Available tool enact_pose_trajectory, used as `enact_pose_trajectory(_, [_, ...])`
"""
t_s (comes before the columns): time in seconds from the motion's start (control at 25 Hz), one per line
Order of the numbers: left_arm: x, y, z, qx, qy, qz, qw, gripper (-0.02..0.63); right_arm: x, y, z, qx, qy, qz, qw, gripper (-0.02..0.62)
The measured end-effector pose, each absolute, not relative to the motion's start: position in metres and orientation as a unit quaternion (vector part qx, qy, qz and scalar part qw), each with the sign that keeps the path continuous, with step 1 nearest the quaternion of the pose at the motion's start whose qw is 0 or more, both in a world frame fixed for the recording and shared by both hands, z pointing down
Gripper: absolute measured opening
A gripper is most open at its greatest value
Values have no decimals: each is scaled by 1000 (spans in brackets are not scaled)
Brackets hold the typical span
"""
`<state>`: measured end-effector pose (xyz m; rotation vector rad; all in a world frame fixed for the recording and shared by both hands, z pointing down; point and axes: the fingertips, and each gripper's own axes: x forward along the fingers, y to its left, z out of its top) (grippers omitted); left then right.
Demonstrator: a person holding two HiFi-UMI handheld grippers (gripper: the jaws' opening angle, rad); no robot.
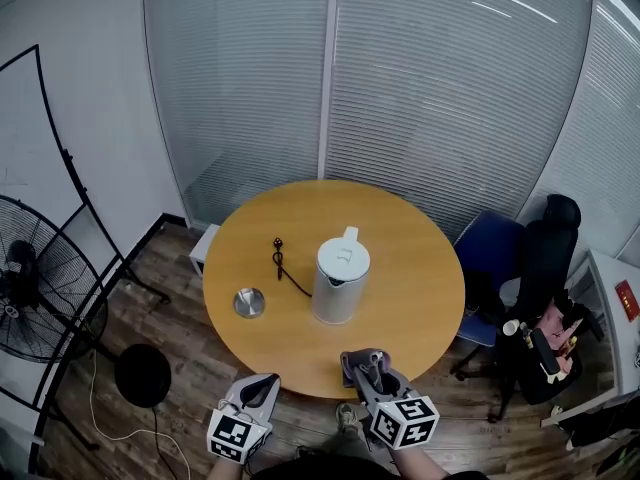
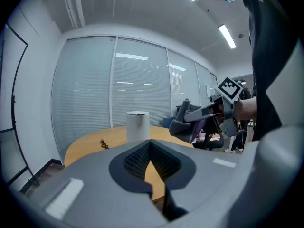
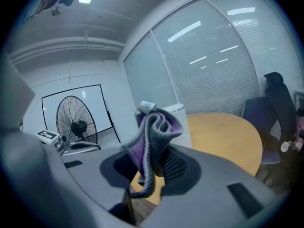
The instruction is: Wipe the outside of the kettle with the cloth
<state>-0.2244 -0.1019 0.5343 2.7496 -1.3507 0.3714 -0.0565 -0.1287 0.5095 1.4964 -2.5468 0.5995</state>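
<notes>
Two tongs hover at the near edge of the round wooden desk (image 1: 420, 268), neither touching the kettle. Left tongs (image 1: 267, 379) are closed tight with nothing between them, sitting just off the near-left edge. Right tongs (image 1: 362, 360) are clamped on the cloth (image 3: 154, 137), a grey and purple knit bunched up and sticking out above the jaws, with one tail hanging below. They sit over the near edge, right of the left tongs.

White kettle (image 1: 340, 278) stands upright at about the middle of the desk, lid on, well apart from both tongs. In the right gripper view the kettle is partly hidden behind the cloth. A black cord with plug (image 1: 285, 263) lies on the desk to the kettle's left, running to its base. Small round metal disc (image 1: 249, 302) lies near the left edge.

Off the desk: standing fan (image 1: 40, 288) on the floor at left, blue chair (image 1: 495, 258) and black chair (image 1: 550, 258) at right.
</notes>
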Motion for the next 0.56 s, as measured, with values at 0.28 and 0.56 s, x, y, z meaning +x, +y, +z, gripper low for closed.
enact_pose_trajectory(0.28, [-226,-93,536,892,-433,127,27,9,-62,-121,506,488,-848,202,56,115])
enact_pose_trajectory(0.56, [-228,-93,538,893,-431,131,27,9,-63,-121,506,491,-845,205,52,116])
